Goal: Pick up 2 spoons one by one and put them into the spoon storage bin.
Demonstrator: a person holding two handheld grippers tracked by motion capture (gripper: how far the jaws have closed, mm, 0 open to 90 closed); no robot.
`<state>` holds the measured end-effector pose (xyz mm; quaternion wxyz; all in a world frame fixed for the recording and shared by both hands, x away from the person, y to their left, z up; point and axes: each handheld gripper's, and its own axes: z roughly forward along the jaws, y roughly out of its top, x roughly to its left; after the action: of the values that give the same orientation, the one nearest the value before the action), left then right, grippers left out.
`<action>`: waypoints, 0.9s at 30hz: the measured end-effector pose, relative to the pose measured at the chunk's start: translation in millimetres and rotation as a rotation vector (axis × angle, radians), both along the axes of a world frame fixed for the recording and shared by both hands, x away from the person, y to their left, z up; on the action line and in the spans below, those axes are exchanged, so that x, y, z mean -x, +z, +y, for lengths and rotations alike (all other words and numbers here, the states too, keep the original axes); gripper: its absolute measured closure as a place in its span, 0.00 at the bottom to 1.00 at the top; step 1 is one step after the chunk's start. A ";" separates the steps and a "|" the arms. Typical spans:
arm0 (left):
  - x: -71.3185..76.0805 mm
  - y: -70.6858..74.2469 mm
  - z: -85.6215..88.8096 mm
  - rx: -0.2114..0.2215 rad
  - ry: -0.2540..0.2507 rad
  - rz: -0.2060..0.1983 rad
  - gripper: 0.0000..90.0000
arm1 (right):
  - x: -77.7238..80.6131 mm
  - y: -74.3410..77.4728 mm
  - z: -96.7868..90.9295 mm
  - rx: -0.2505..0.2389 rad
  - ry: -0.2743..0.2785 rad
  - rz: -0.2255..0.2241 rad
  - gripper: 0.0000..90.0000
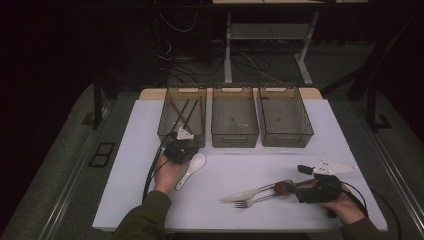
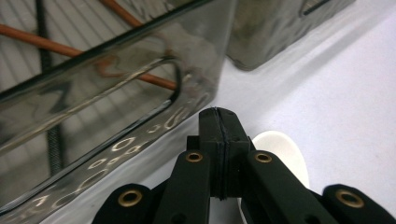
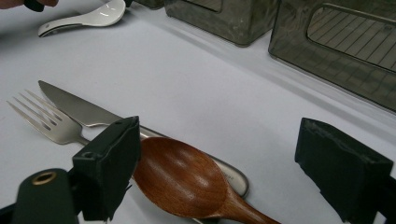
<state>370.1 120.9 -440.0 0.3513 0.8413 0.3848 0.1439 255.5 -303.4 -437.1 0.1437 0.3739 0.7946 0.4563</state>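
Chopsticks [image 1: 186,111] already lie in the far-left bin [image 1: 165,131]. My left tool [image 2: 219,140] is closed, empty, above the white spoon [image 1: 191,169]. My right tool [image 3: 233,163] gapes around the wooden spoon [image 3: 187,179] near the counter's [image 1: 260,165] front edge; fork [image 3: 44,119] and knife [image 3: 79,109] still wait.

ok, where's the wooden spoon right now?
High view, right side: the wooden spoon lies on the table between the right gripper's open jaws, beside the knife and fork.

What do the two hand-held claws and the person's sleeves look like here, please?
Both claws are black. The left claw and the right claw each carry a pale grey three-cornered plate on top and trail a black cable. Their jaws are blocky black pads on arms fixed with brass-coloured rivets. The left sleeve is dark olive green.
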 end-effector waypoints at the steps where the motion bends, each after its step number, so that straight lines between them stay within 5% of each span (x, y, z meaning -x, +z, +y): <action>1: 0.3 -0.4 -1.0 0.000 -0.006 -0.001 0.99 | 0.0 0.0 0.0 0.000 0.000 0.000 0.16; 19: 11.9 -3.4 -27.7 0.021 -0.170 0.049 0.99 | 0.7 0.8 -0.3 -0.002 -0.001 -0.001 0.16; 27: 6.9 -1.7 -13.6 0.022 -0.104 0.015 0.97 | 0.7 0.8 -0.3 -0.001 0.000 -0.002 0.16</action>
<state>363.2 107.4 -441.8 0.3647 0.8572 0.3449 0.1149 254.8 -303.7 -436.3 0.1442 0.3737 0.7941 0.4571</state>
